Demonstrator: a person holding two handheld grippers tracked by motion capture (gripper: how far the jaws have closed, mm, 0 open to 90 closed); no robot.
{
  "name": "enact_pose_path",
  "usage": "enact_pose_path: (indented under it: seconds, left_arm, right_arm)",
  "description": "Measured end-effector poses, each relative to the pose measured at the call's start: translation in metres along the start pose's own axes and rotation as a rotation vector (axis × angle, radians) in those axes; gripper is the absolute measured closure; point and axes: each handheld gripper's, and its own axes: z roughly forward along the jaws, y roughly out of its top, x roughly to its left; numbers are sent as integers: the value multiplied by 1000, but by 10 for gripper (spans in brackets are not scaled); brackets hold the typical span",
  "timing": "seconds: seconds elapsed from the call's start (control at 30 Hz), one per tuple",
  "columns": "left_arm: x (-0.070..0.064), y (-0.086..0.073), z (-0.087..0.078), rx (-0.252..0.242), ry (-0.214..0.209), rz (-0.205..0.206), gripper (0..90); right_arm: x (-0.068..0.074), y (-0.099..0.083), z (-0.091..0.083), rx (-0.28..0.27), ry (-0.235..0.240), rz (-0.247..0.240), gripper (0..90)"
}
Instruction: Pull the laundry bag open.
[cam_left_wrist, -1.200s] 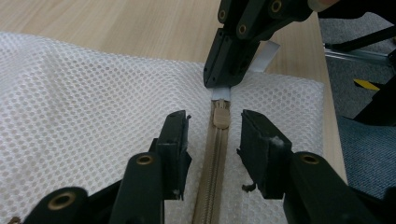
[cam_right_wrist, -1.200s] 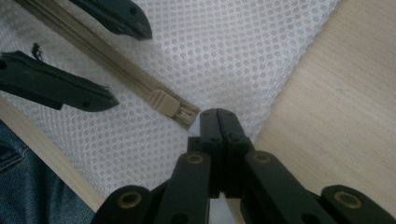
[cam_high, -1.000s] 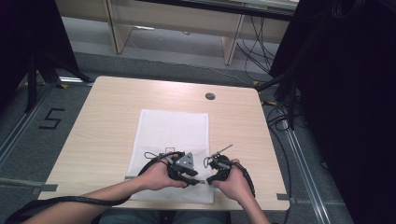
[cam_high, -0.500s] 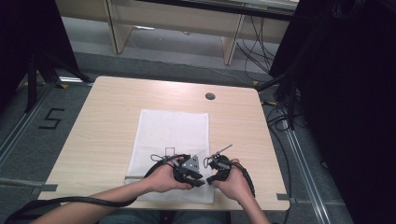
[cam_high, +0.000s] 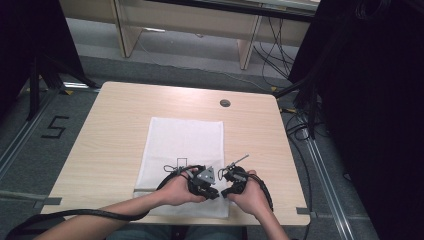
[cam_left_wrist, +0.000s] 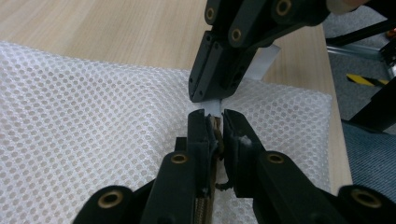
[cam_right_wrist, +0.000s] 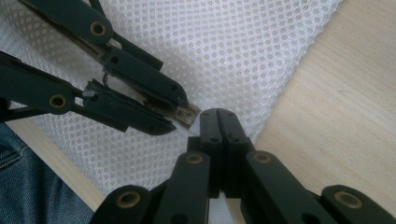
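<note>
On the wooden table (cam_high: 120, 125) lay a mesh bag (cam_high: 185, 140); my left gripper (cam_left_wrist: 215, 122) and right gripper (cam_right_wrist: 218, 122) both pinched one white strip (cam_left_wrist: 214, 106); I judged gentle, level pulling best.

White honeycomb-mesh mat (cam_high: 182, 145) — pale woodgrain table (cam_high: 120, 125)

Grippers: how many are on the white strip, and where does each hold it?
2. The left gripper pinches the near end of the white strip above the mesh sheet. The right gripper, jaws pressed together, grips it beside the left.
</note>
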Motion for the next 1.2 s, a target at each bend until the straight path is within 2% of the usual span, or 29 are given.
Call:
enact_pose_path:
  seconds: [0.03, 0.1, 0.43, 0.47, 0.53, 0.57, 0.63, 0.67, 0.77, 0.83, 0.9, 0.97, 1.03, 1.13, 1.2]
  left_arm:
    - [0, 0, 0, 2, -4, -23, 813]
    - [2, 0, 0, -1, -12, -30, 814]
    - [2, 2, 0, 6, -5, -15, 814]
    - [1, 2, 0, 4, -6, -30, 814]
    - [1, 2, 0, 5, -5, -13, 814]
    - [0, 2, 0, 4, -4, -24, 815]
    - [0, 3, 0, 5, 0, -15, 815]
    - [0, 4, -1, 6, 1, 3, 815]
    - [0, 5, -1, 3, 0, -13, 816]
    - [1, 6, -2, 5, 3, -1, 816]
    - [0, 6, -3, 9, 6, -18, 817]
    - [-1, 7, -3, 11, 7, -18, 818]
    - [0, 7, -3, 12, 11, 4, 818]
    - [-2, 7, -3, 19, 14, -3, 819]
    - [-2, 7, -4, 26, 16, 15, 819]
  right_arm:
    - [0, 0, 0, 0, 0, 1, 900]
    - [-1, 0, 0, 0, 2, 5, 900]
    - [0, 0, 1, -9, 2, 7, 900]
    - [0, 0, 1, -8, 1, 6, 900]
    - [1, 0, 0, -4, 0, 14, 900]
    - [0, 0, 0, 0, 0, 0, 900]
    - [0, 0, 0, 0, 0, 0, 900]
    - [0, 0, 0, 0, 1, 1, 900]
    - [1, 0, 0, 8, -1, 14, 900]
    - [1, 1, 0, 5, -8, 2, 900]
    - [1, 1, 0, 9, -10, 2, 900]
    - [2, 1, 0, 9, -10, 2, 900]
    - [1, 1, 0, 9, -9, 2, 900]
    - [2, 1, 0, 12, -8, 3, 900]
    - [2, 1, 0, 12, -7, 1, 900]
